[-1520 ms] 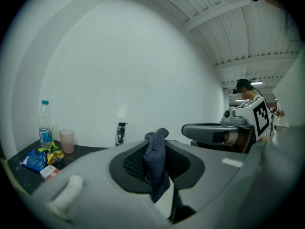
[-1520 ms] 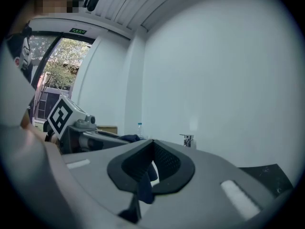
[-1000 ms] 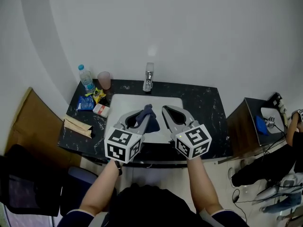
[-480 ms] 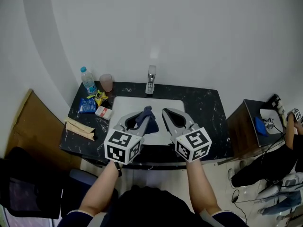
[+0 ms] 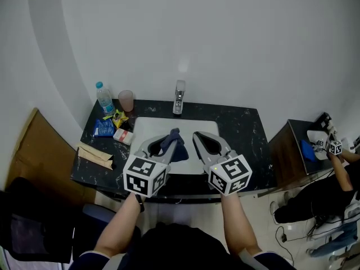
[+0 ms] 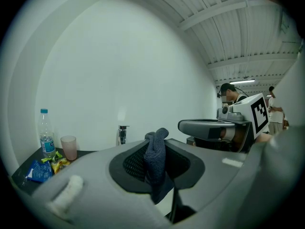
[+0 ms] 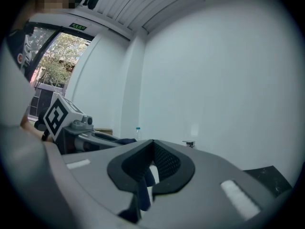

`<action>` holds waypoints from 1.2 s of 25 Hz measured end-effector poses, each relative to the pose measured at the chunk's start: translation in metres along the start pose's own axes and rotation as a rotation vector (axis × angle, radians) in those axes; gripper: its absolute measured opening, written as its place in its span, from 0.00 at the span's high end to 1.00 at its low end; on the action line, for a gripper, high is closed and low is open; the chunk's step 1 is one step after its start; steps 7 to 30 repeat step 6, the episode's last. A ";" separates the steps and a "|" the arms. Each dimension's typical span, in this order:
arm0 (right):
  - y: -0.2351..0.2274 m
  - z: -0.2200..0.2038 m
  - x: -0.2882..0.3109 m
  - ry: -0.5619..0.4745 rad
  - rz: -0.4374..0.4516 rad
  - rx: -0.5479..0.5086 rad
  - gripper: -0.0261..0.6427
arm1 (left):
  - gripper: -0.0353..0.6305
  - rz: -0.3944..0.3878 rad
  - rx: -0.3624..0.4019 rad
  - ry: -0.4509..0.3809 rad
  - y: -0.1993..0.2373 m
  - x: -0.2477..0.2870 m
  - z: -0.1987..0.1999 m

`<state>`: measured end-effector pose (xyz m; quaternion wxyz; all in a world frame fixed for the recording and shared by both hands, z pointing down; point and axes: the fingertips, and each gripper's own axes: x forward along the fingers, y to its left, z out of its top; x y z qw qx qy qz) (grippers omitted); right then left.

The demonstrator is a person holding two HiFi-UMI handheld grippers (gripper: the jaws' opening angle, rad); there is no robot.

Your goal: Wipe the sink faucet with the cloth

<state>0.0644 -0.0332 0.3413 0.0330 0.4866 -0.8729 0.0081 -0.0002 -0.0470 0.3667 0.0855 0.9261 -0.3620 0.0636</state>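
White wall stands behind a black counter (image 5: 243, 129) with a white sink (image 5: 147, 124) set in its middle.

Head view: the faucet (image 5: 179, 97) stands upright at the middle of the counter's back edge. A water bottle (image 5: 103, 98) and a pink cup (image 5: 126, 100) stand side by side at the back left corner. Snack packets (image 5: 104, 126) and brown paper wrappers (image 5: 92, 153) lie along the left edge. Both grippers are held over the front part of the sink, well short of the faucet. The left gripper (image 5: 169, 137) has the dark blue cloth (image 5: 175, 147) bunched between its jaws. The right gripper (image 5: 196, 134) is just beside it, to the right.

Left gripper view: the jaws are partly closed and clamp the cloth, which pokes up above the pads and hangs below them. The faucet shows beyond, apart from the cloth, with bottle and cup further left. The right gripper lies alongside at the right.

Right gripper view: the jaws are pressed together at the tips with nothing gripped. The faucet is small in the distance, and the left gripper shows at the left.
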 end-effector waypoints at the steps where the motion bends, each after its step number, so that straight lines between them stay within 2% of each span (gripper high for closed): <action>1: 0.000 0.000 -0.001 0.000 -0.001 0.002 0.95 | 0.85 0.000 -0.001 0.001 0.000 0.000 0.000; 30: 0.002 -0.002 -0.002 0.001 0.002 0.005 0.95 | 0.85 0.002 0.002 0.002 0.001 -0.003 -0.002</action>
